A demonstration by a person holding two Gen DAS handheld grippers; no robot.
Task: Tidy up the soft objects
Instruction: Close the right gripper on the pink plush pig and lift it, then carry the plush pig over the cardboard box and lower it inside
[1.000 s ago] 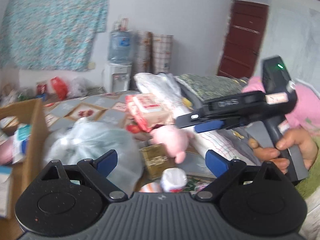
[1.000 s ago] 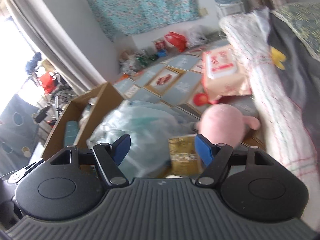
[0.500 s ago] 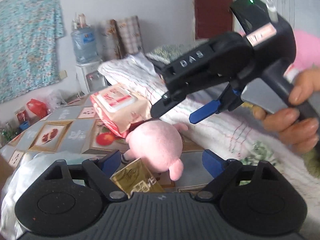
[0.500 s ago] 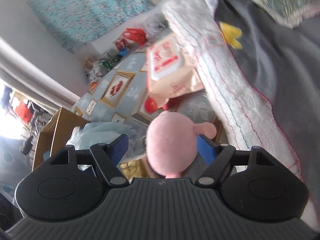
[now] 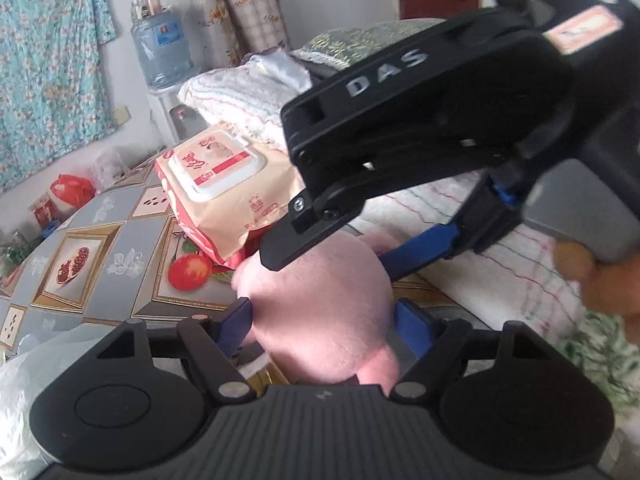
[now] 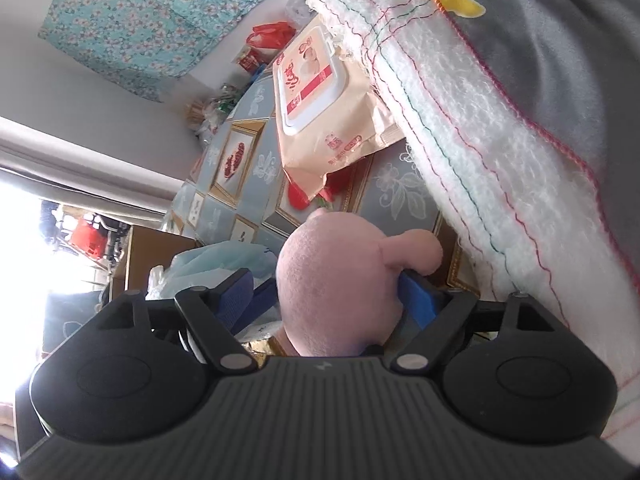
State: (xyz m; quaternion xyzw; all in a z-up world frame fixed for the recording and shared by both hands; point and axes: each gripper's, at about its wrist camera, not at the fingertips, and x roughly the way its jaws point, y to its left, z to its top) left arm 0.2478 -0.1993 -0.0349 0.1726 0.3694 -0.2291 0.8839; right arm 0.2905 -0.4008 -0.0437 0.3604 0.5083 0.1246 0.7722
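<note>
- Pink plush toy (image 5: 320,300) on patterned tablecloth (image 5: 100,248), between left gripper (image 5: 324,316) fingers; jaws closing, not pressing
- Right gripper (image 6: 332,296) straddles it too; jaws opening
- Wipes pack (image 5: 224,196) behind; folded towel (image 6: 460,128) beside

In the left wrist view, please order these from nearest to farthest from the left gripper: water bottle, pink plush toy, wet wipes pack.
1. Pink plush toy: between the closing fingers of the left gripper.
2. Wet wipes pack: behind the toy, on the table.
3. Water bottle: by the back wall, upper left.
</note>
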